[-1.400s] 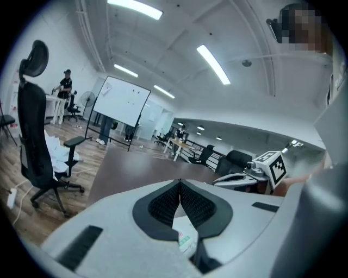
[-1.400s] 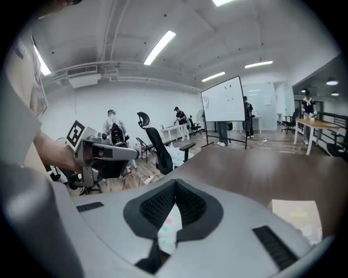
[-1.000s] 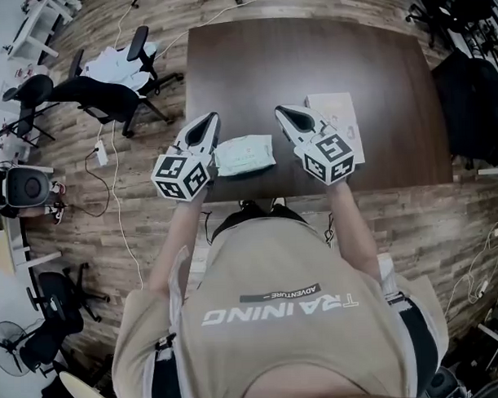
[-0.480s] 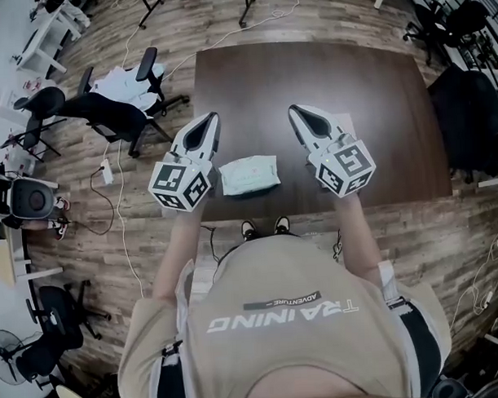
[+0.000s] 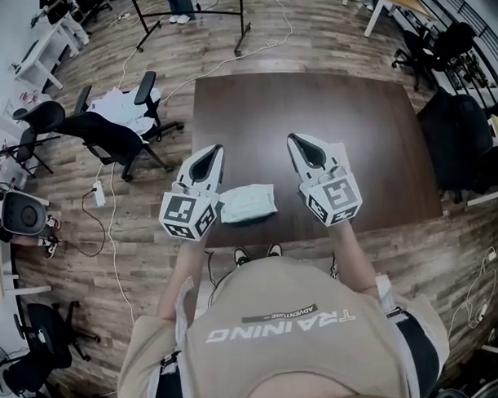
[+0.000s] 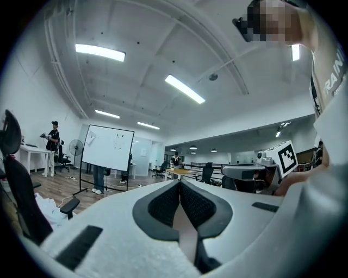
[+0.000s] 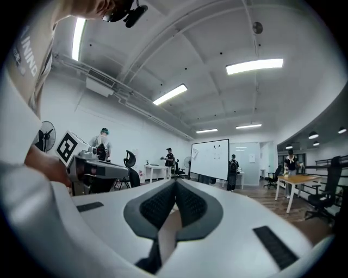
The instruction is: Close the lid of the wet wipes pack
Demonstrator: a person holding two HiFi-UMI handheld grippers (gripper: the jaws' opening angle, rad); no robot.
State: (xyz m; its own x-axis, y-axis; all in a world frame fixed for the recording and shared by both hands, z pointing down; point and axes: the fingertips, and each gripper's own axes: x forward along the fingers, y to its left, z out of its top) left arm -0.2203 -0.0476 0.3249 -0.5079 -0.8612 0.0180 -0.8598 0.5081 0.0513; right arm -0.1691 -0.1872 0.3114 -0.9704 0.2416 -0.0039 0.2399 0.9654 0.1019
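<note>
jaws of the left gripper [image 6: 179, 183] are pressed together at the tips, with only a teardrop gap between the ribbed black pads further back and nothing in it. the right gripper [image 7: 175, 183] is the same, tips meeting and empty. both gripper views look level across the room, so neither shows the tabletop. in the head view the left gripper [image 5: 215, 149] and right gripper [image 5: 292, 139] are side by side over the near part of the dark brown table [image 5: 311, 94], pointing away from the person. the wet wipes pack [image 5: 247, 204] lies flat between them at the table's near edge, just beside the left gripper's marker cube [image 5: 187, 215] and a little apart from the right gripper. nothing covers the pack, but whether its lid is up or down cannot be made out. left of the table on the wood plank floor [image 5: 325, 28] stand a black office chair [image 5: 100, 126] and another heaped with white cloth [image 5: 123, 105]. a white power strip [image 5: 98, 191] trails cables nearby. a dark draped chair [image 5: 455, 138] sits off the table's right end. across the room stands a whiteboard [image 6: 106, 147] on a rolling stand, with a person's legs showing beneath it.
</note>
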